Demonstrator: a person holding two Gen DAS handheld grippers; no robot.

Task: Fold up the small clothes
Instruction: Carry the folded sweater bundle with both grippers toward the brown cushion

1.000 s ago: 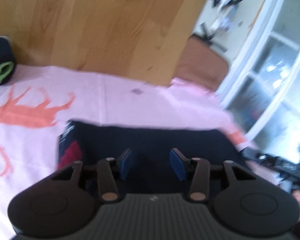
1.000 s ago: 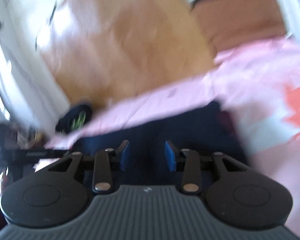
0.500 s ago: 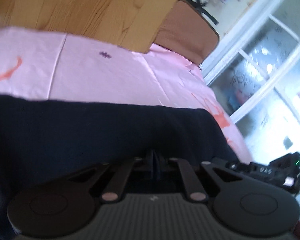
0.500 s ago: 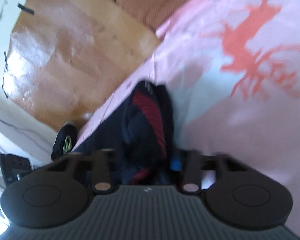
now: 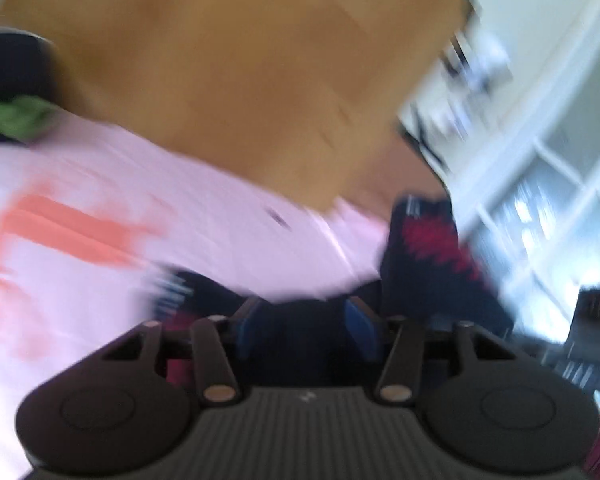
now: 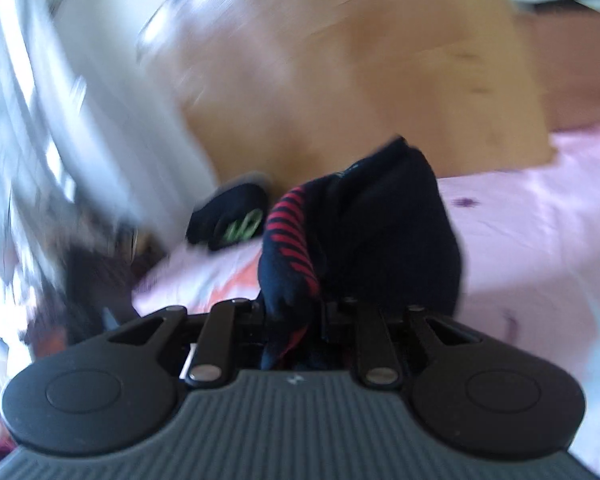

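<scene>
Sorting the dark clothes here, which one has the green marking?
The small dark bundle lying apart at the pink sheet's far edge; the navy garment in the right gripper shows red stripes instead.

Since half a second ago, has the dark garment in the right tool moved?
Yes. The dark garment has come up off the pink sheet: it now rises in front of the wooden board, bunched in the right tool.

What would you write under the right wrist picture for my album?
Right gripper pinches a navy garment with red stripes above the pink sheet.
</scene>
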